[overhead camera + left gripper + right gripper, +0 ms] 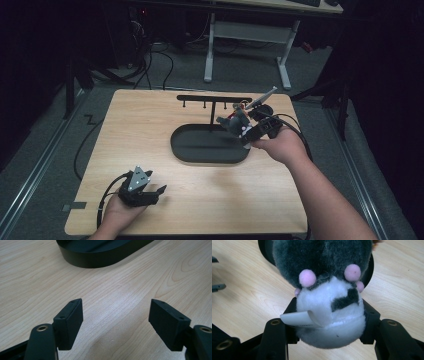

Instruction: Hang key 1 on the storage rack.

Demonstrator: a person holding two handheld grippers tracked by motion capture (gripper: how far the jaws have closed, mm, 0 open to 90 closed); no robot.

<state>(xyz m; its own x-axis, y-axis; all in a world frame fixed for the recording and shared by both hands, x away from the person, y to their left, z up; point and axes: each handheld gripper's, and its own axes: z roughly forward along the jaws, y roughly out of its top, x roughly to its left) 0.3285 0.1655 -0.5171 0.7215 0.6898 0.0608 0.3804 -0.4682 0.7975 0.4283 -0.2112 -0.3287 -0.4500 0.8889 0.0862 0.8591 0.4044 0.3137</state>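
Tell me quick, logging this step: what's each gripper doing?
Left gripper: open, nothing between its jaws, low over the table.
Right gripper: closed on a grey and white plush toy.

A light wooden table (150, 130) with a pale grain carries the scene, standing on a grey floor (45, 145). On its far half sits a black oval tray (210, 145), the base of a black hanging rack (214, 99) whose post rises from the tray's far edge to a crossbar with small hooks.

Bright, even light on the table (150, 130); surroundings dark, close views sharp.
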